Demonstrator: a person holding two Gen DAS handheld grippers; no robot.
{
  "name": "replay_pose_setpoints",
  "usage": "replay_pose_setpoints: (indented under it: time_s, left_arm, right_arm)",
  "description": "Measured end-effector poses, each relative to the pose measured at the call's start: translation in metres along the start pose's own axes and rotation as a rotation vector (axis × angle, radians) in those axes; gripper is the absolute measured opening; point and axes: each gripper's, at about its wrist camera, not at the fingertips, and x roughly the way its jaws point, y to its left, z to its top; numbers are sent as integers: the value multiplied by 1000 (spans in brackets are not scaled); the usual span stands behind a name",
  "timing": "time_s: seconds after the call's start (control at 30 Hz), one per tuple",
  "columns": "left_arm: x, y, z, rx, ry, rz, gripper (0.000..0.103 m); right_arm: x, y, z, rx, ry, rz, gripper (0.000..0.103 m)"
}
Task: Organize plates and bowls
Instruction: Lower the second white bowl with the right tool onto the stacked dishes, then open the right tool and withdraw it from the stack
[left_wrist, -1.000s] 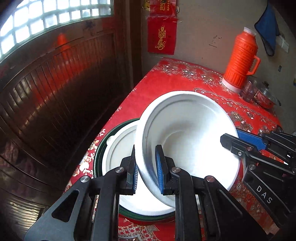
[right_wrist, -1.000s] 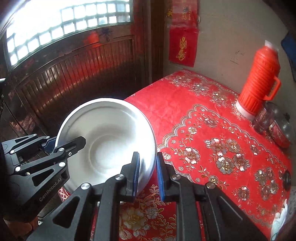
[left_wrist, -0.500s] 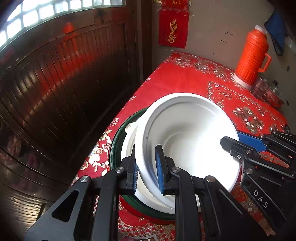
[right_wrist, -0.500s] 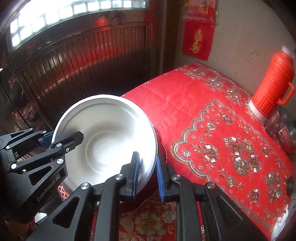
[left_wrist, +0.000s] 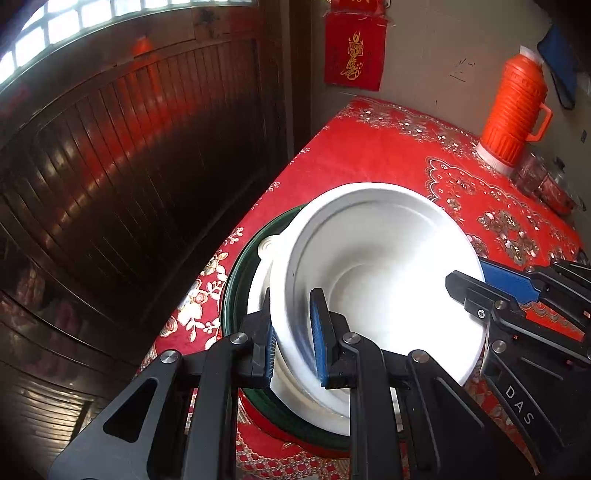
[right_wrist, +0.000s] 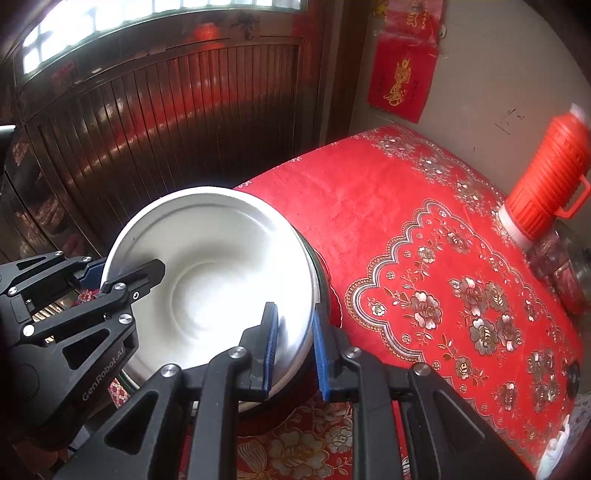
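Both grippers point steeply downward, side by side and angled in toward each other. The left gripper (left_wrist: 293, 334) has its two blue-padded fingers (left_wrist: 318, 334) drawn close, pinching the near rim of a white bowl (left_wrist: 384, 280), one pad inside the wall and one outside. The right gripper (right_wrist: 293, 349) clamps the opposite rim the same way, its jaws narrow with the rim between the pads. Each gripper's black linkage shows at the edge of the other's view.
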Motion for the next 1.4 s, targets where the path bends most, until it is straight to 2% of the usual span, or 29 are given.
replay_pose_setpoints:
  time_s: [0.53, 1.13, 1.23, 1.3, 1.37, 1.4]
  left_arm:
    - [-1, -2, -5, 0, -36, 32, 17]
    - [-8, 5, -9, -31, -79, 8, 19]
    - [-13, 5, -10, -40, -96, -7, 28]
    - [-18, 5, -10, -40, -119, 18, 52]
    - [-25, 4, -11, -38, -154, 32, 60]
    - [-27, 4, -11, -41, -164, 35, 60]
  right_arm:
    - [1, 4, -1, -17, -20, -29, 20]
    - [0, 6, -1, -16, -41, -30, 22]
    - [-1, 5, -2, -12, -45, -30, 25]
    - [-3, 4, -4, -8, -46, -30, 27]
    - [-5, 2, -4, 2, -53, -28, 29]
    - [-6, 1, -5, 5, -55, -27, 30]
